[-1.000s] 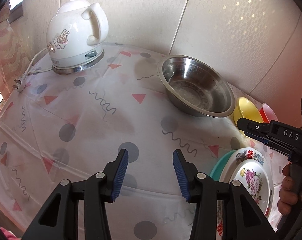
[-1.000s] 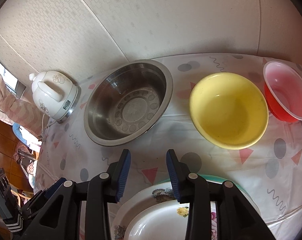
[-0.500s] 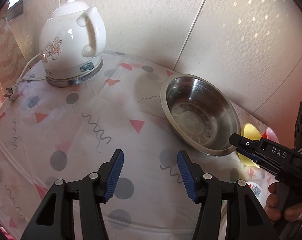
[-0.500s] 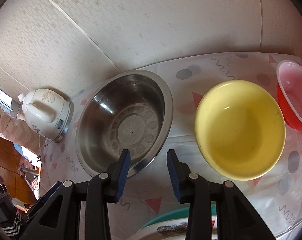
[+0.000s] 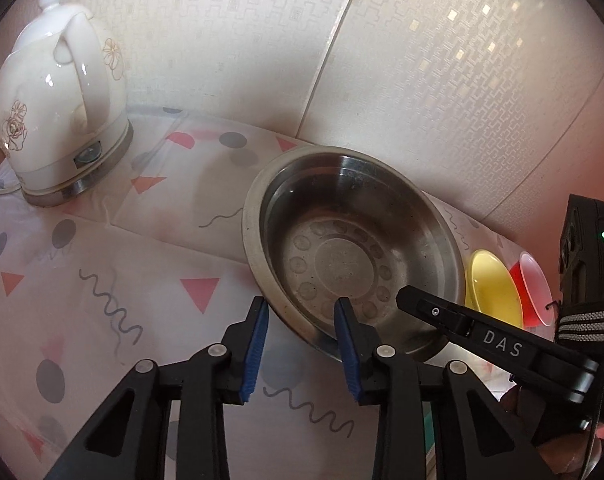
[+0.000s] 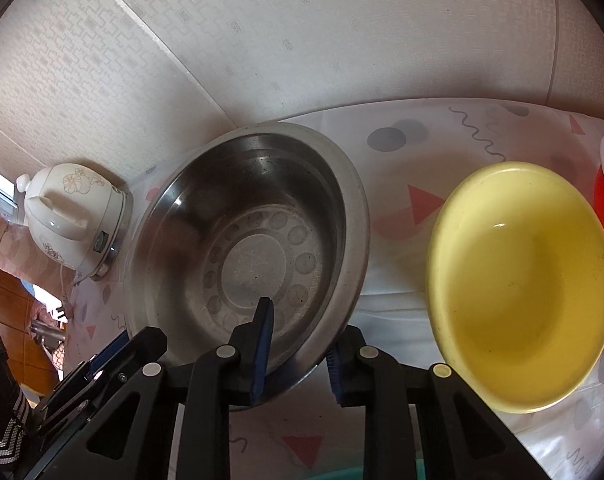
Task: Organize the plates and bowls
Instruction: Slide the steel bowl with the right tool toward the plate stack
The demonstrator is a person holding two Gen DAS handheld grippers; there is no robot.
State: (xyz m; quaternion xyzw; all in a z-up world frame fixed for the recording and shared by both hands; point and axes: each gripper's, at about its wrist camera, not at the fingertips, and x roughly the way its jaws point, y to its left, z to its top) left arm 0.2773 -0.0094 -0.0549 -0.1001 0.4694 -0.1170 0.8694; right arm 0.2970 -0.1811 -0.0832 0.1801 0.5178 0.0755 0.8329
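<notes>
I have left gripper (image 5: 302, 344) and right gripper (image 6: 298, 348) straddling the round stainless-steel bowl's (image 5: 341, 248) near rim, lower centre. Their jaws have just been closing (not yet pinching), I judge for a two-handed lift.

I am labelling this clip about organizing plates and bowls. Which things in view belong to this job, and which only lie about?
Belong to the job:
- steel bowl, its near rim between the pads of both claws
- yellow bowl
- red bowl
- left claw
- right claw

Only lying about:
- white kettle
- patterned tablecloth
</notes>
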